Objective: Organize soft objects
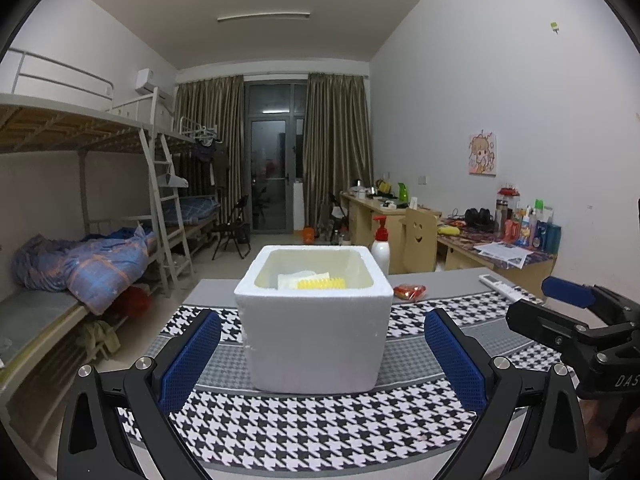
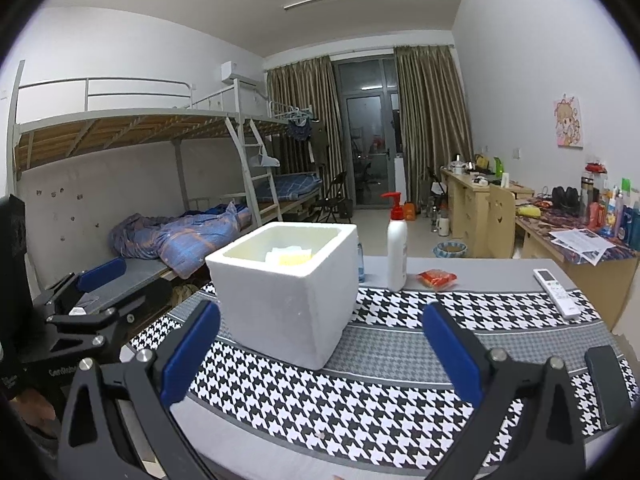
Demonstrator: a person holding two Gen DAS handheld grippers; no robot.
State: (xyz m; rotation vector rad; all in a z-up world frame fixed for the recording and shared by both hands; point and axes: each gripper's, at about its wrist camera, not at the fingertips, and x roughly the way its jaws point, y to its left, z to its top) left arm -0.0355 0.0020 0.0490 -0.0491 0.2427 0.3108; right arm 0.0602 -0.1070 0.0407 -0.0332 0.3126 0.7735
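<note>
A houndstooth cloth (image 1: 320,428) is spread over the table under both grippers, with grey bands running across it. Straight ahead of the left gripper (image 1: 322,354), the white foam box (image 1: 316,340) is seen standing upright on that cloth, framed between its two blue pads and not touched by either. From the right gripper (image 2: 322,350) the same box (image 2: 288,308) sits ahead and a bit to the left, corner-on.

Both grippers are spread wide with nothing between the fingers (no contact with anything). The right gripper (image 1: 568,320) is also caught in the left wrist view, off to the right of the box and apart from it.

Inside the box, a yellow ridged soft thing (image 1: 321,283) is lying against the near wall, with a white soft piece (image 1: 294,279) just behind and left of it, overlapping. What exactly they are can't be made out.

Beyond the box on the far right side, a white pump bottle (image 2: 397,254) with a red top is standing. Further right, a remote (image 2: 557,286) is laid flat. Between those two a small red packet (image 2: 437,278) is seen on the bare grey table.
</note>
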